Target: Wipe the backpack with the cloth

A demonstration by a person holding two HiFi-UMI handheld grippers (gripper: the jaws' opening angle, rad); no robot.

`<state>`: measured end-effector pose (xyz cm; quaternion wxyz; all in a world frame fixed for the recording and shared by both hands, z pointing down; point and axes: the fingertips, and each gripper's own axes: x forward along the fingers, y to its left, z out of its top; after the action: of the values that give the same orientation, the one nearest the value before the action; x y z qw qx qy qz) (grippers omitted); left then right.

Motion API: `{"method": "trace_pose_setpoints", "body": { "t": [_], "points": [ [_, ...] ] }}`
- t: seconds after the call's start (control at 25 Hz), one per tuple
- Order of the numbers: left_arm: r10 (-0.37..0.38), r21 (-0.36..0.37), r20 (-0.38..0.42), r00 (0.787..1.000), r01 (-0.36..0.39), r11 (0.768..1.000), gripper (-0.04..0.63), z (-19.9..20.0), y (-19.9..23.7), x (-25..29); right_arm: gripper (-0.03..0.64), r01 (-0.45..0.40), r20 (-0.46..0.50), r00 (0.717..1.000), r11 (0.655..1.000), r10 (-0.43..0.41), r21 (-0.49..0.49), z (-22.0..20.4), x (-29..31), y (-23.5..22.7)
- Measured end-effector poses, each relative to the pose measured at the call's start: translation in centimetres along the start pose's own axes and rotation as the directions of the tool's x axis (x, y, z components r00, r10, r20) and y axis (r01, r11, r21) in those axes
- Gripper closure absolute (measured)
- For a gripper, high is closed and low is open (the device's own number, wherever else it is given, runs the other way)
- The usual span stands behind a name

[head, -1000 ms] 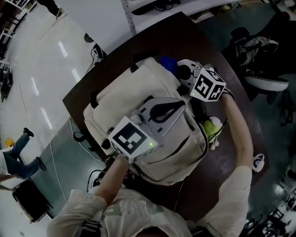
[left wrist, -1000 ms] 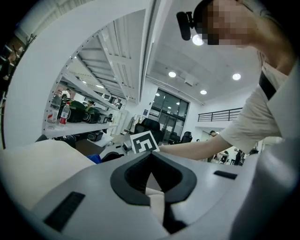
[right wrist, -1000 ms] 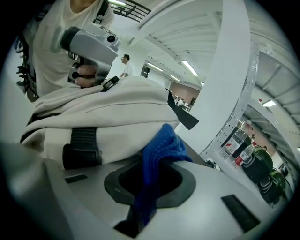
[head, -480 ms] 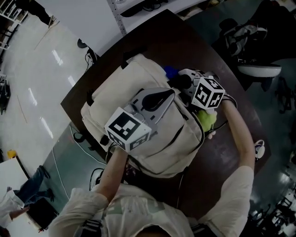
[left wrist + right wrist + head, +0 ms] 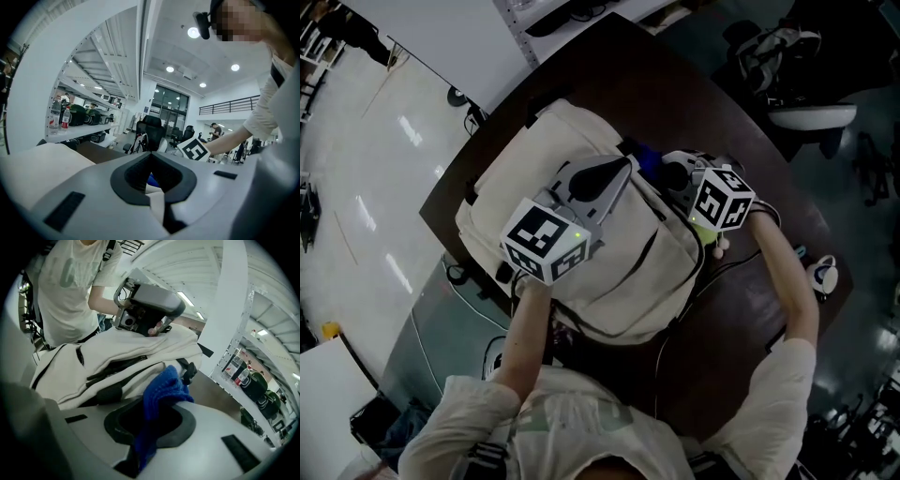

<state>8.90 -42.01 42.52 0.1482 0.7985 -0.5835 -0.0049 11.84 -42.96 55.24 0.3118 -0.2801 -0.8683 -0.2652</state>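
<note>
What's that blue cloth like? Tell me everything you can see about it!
The blue cloth looks soft and nubbly, like terry. It is bunched up and pinched in the right gripper, jaws shut, its crumpled end poking out towards the cream backpack. Whether it touches the backpack is unclear. From the head view, only a small blue bit shows beside the backpack.

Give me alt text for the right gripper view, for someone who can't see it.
A blue cloth is clamped in the jaws of the right tool, close against a cream backpack. Beyond it, a person in a pale T-shirt holds the left tool on top of the backpack.
</note>
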Motion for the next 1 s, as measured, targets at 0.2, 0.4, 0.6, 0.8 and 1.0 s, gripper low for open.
{"method": "trace_pose_setpoints", "body": {
  "t": [0.2,0.4,0.6,0.8,1.0],
  "points": [
    [0.024,0.037,-0.014,1.0,-0.023,0.999,0.592,-0.2,-0.1,0.3,0.571,-0.002,-0.009,1.0,0.999,0.002,0.049,-1.3,-1.9,2.6],
    [0.047,0.05,-0.026,0.999,-0.046,0.998,0.591,-0.5,0.0,0.4,0.571,-0.018,-0.019,1.0,0.995,0.02,0.101,-2.4,-2.9,6.6],
    [0.059,0.051,-0.028,0.998,-0.057,0.997,0.592,-0.6,0.1,0.5,0.571,0.016,-0.017,1.0,0.99,-0.013,0.141,-2.7,-4.1,8.3],
    [0.06,0.049,-0.032,0.998,-0.058,0.997,0.592,-0.5,0.0,0.6,0.571,0.04,-0.029,0.999,0.987,-0.035,0.158,-3.0,-5.3,9.6],
    [0.054,0.049,-0.033,0.998,-0.052,0.997,0.592,-0.7,0.0,0.7,0.572,0.064,-0.057,0.997,0.982,-0.055,0.179,-3.4,-5.9,10.6]
  ]
}}
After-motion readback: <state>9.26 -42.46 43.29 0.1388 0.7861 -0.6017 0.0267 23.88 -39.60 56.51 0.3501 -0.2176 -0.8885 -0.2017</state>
